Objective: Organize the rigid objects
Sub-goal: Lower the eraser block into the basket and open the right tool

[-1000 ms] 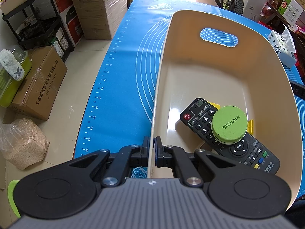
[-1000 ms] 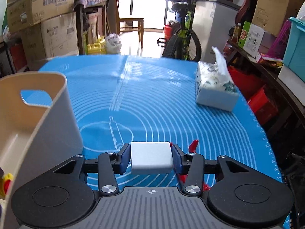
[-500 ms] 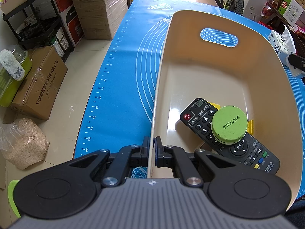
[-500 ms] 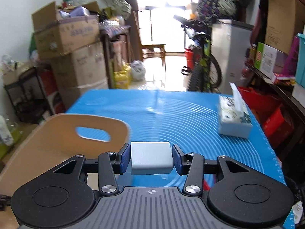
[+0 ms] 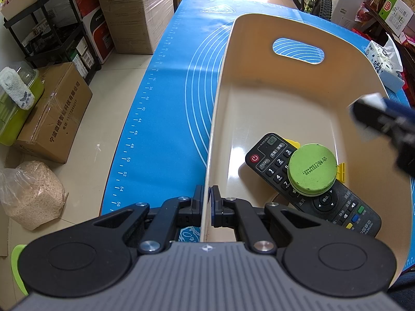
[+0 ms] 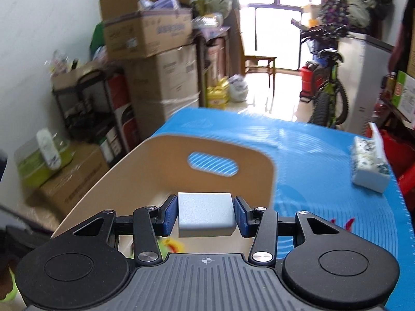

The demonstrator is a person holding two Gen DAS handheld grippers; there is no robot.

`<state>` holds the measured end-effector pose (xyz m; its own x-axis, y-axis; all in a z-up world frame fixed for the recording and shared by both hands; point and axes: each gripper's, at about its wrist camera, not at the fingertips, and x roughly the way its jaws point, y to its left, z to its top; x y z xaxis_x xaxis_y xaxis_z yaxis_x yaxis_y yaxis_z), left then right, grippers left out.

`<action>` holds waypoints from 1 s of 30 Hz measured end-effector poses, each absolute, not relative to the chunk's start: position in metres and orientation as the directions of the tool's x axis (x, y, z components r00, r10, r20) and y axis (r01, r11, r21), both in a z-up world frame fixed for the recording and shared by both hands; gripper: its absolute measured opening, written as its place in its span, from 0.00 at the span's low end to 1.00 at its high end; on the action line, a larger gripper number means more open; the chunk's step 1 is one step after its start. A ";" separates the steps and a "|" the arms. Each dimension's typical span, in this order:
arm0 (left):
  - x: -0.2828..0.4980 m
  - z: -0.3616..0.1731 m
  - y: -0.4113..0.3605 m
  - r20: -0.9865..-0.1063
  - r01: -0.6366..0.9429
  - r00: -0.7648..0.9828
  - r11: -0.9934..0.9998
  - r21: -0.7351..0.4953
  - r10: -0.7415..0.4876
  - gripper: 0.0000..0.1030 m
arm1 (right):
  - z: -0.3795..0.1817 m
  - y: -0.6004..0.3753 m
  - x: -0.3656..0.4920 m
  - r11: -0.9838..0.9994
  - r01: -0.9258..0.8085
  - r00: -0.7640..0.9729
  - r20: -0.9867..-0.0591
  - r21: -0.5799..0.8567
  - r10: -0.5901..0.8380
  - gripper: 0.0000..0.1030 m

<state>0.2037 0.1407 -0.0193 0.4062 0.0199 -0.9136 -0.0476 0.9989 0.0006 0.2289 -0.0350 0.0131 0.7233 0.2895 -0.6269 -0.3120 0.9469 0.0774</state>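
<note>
Left gripper (image 5: 206, 202) and right gripper (image 6: 206, 216): each a grey ribbed housing bearing a small crosshair mark, flanked by two round black discs; black angular linkage arms with triangular cut-outs, pinned by silver screws; fingers (image 6: 168, 216) faced with blue ridged pads; lime-green trim at the near left corner

bin (image 5: 285, 108): smooth cream plastic, glossy floor with reflections
remote (image 5: 334, 207): matt black plastic, rubbery buttons
round lid (image 5: 312, 169): matt green, printed code on top
block (image 6: 206, 213): pale grey, smooth, faintly speckled satin finish
mat (image 5: 166, 119): blue, smooth, slight sheen, white printed lines
boxes (image 5: 55, 114): brown cardboard, glossy tape
floor (image 5: 85, 176): glossy pale tile
</note>
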 end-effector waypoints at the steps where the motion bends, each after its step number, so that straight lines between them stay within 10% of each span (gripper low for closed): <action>1: 0.204 -0.019 0.141 -0.913 -0.047 0.406 0.999 0.001 0.020 0.06 | 0.011 -0.029 0.228 0.943 -0.324 0.713 -0.636 0.073 0.294 0.50; 30: 0.204 -0.019 0.138 -0.914 -0.051 0.405 0.999 0.004 0.025 0.06 | -0.026 0.007 0.236 0.921 -0.386 0.549 -0.790 0.051 0.274 0.58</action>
